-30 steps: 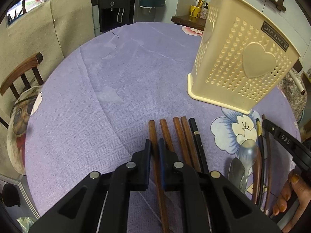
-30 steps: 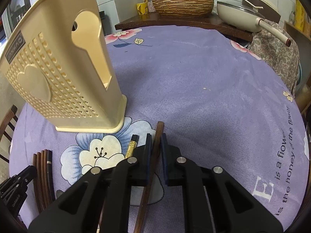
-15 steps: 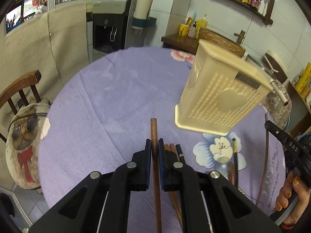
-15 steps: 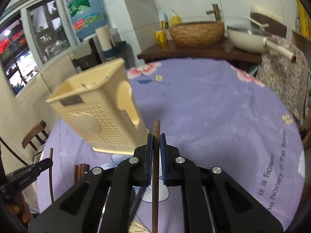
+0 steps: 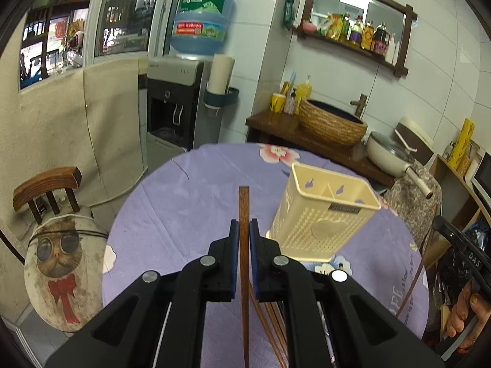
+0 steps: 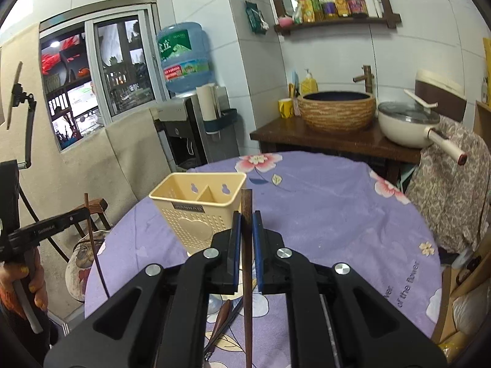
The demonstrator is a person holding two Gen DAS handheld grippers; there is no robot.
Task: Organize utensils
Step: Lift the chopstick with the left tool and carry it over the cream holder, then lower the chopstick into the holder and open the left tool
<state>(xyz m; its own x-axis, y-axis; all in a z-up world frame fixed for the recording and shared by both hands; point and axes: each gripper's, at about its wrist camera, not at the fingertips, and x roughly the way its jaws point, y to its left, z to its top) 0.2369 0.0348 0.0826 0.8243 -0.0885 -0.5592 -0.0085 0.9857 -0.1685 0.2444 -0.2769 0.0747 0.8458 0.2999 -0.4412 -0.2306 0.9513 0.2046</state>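
Above the tabletop point(image 5: 184, 202) now, both grippers have lifted clear, left gripper point(image 5: 241, 239) and right gripper point(image 6: 245, 230) jaws each pinching a chopstick, so the holder point(image 5: 325, 214) is probably next.

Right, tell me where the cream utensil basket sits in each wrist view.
Left wrist: the basket stands right of centre, just right of the left gripper and its chopstick.
Right wrist: the basket stands left of centre, just left of the right gripper.
Shared landmark: the blue water bottle behind.
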